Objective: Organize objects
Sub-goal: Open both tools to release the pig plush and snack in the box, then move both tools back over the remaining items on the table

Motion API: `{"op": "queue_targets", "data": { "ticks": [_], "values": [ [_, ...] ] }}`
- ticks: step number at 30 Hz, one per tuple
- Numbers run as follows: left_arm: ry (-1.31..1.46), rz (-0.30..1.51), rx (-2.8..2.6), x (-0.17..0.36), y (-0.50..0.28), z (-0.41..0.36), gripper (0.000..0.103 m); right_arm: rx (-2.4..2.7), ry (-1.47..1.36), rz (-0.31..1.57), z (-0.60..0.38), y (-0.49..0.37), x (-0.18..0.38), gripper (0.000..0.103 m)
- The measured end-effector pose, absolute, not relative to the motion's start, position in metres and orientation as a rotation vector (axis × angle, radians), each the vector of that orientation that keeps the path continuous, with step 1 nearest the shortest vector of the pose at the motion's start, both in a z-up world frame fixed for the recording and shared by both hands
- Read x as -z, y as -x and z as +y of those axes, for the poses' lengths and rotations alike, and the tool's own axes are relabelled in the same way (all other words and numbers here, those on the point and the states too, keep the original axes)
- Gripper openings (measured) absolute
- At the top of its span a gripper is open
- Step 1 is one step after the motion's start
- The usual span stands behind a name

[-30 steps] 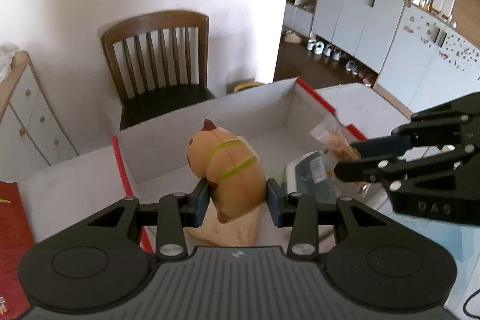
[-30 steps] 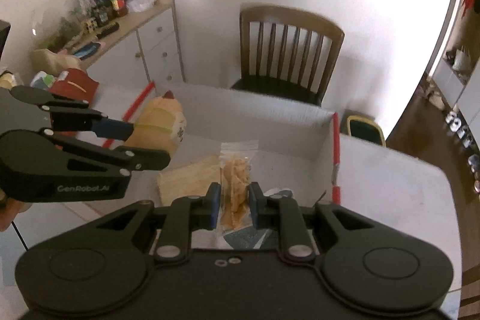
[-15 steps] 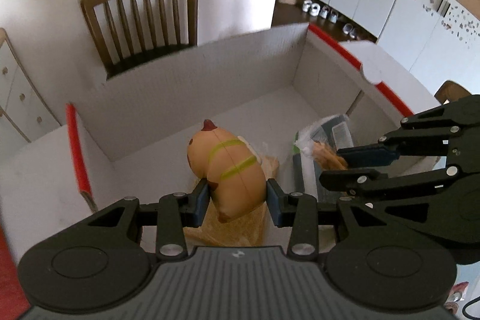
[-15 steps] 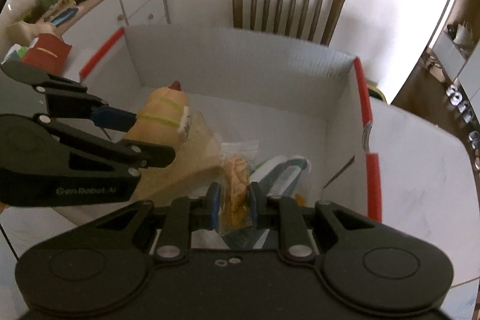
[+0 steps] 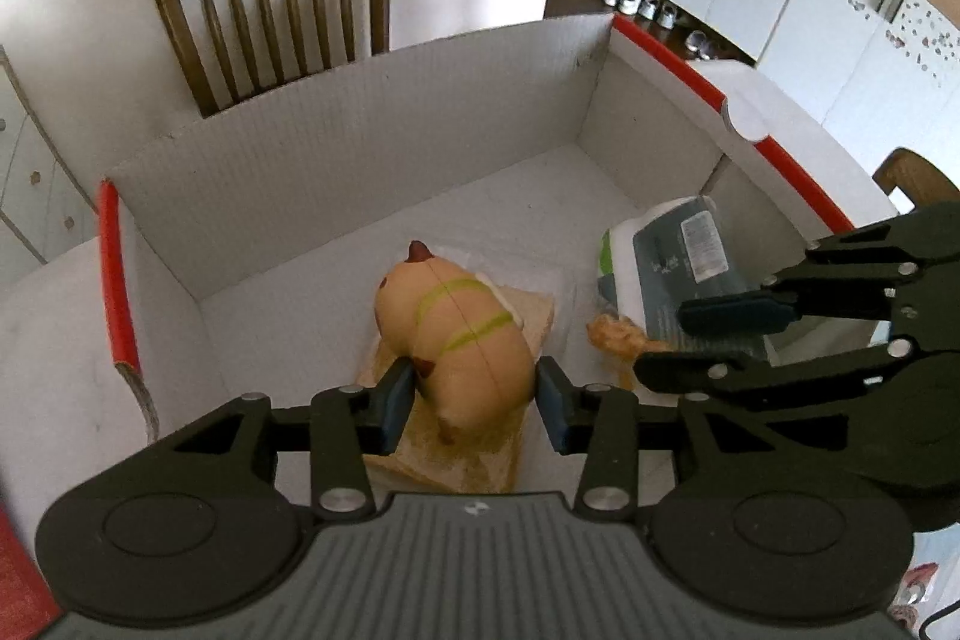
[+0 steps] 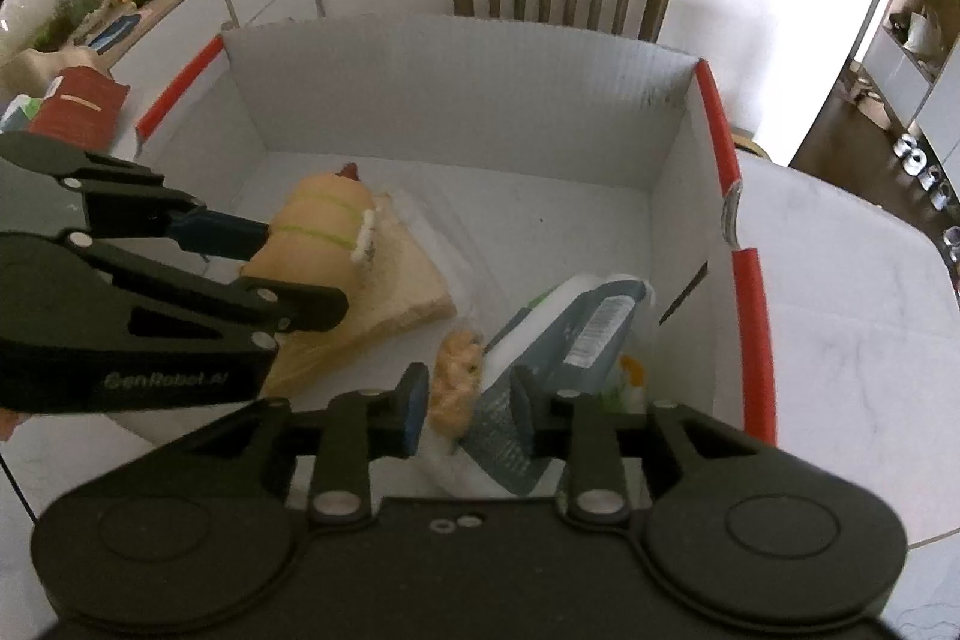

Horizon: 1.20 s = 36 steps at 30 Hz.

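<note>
Both grippers have descended into the cardboard box [image 5: 336, 172] since the earlier frames, and both sets of fingers have opened. The left gripper [image 5: 474, 403] previously pinched the plush toy [image 5: 456, 334]; its fingers are now spread, with a visible gap on the right side, though contact on the left side cannot be ruled out. The toy rests on a tan flat pad [image 6: 396, 292] near the middle of the box floor, toward the left wall. The pad gives it a level seat, so it is judged unlikely to roll.

The right gripper [image 6: 465, 403] previously pinched the snack bag [image 6: 457, 382]. Its fingers are now spread, and the bag lies between them, leaning against the grey refill pouch [image 6: 576, 328]. The pouch occupies the floor along the right wall, below the red edge trim [image 6: 750, 316]. Placing the bag beside the pouch appears intended to keep loose items grouped and the far half of the box floor free.

Judgement: the release step is complete or nearly complete for both items. The next move calls for lifting each gripper straight up so the open fingers clear the items without dragging them. The snack bag is light and may shift if a finger catches its film.
</note>
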State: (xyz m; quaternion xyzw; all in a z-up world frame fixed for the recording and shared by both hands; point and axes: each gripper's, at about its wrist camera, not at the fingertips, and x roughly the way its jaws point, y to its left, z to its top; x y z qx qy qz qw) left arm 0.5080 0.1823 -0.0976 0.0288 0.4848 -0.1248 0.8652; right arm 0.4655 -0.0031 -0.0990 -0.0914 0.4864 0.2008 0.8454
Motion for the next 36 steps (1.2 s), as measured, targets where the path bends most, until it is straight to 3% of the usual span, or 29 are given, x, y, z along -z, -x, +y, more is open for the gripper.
{"op": "queue_targets", "data": {
  "ticks": [2,4,36],
  "values": [
    [-0.039,1.003,0.259,0.094,-0.506,0.185,0.052,-0.429,0.195,1.015,-0.005,-0.464,0.094,0.036],
    [-0.031,0.988,0.252,0.089,-0.503,0.185,0.054,-0.433,0.189,1.008,-0.007,-0.463,0.089,0.038],
    [-0.021,0.814,0.202,-0.014,-0.394,0.152,0.054,-0.49,0.185,0.832,-0.055,-0.379,-0.001,0.048]
  ]
}}
